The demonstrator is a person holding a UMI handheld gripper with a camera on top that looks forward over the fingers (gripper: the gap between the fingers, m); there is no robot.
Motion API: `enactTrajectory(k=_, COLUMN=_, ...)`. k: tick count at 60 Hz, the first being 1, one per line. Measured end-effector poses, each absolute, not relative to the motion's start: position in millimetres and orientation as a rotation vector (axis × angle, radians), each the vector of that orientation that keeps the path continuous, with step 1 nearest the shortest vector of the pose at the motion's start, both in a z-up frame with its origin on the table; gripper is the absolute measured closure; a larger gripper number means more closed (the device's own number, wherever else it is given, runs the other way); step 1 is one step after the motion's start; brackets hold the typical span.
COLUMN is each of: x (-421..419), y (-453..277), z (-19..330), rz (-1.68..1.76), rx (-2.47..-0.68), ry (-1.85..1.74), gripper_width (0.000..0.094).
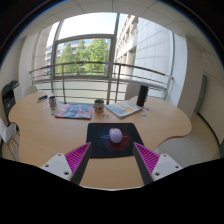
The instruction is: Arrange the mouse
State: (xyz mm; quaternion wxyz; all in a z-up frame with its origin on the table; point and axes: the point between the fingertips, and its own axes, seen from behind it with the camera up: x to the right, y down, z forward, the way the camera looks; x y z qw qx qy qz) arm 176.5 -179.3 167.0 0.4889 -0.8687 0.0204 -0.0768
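I hold the gripper (112, 158) back, jaws released and empty, lined up on the small pale pink mouse (116, 136) resting far ahead on its dark square mousepad (100, 130), ready to approach.

One view only, so no part of the scene is shared with another. The camera rides on the gripper (112, 160) and looks forward along its two fingers (73, 160), which rise from the bottom of the view with a wide gap between them. It sits above the table (45, 135), tilted slightly downward. The mouse (116, 136) on its mat (98, 131) lies just ahead of the fingertips, near the lens. The far table edge, a railing (90, 72) and a window (85, 45) lie well beyond. The wide-angle lens bends straight lines near the border.
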Motion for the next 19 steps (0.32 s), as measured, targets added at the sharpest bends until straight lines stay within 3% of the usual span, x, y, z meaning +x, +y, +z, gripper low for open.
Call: enactTrajectory(k=19, x=166.5, y=-232.0, z=183.2, rz=-0.204, rx=-2.097, ry=0.041, gripper_width=0.0086)
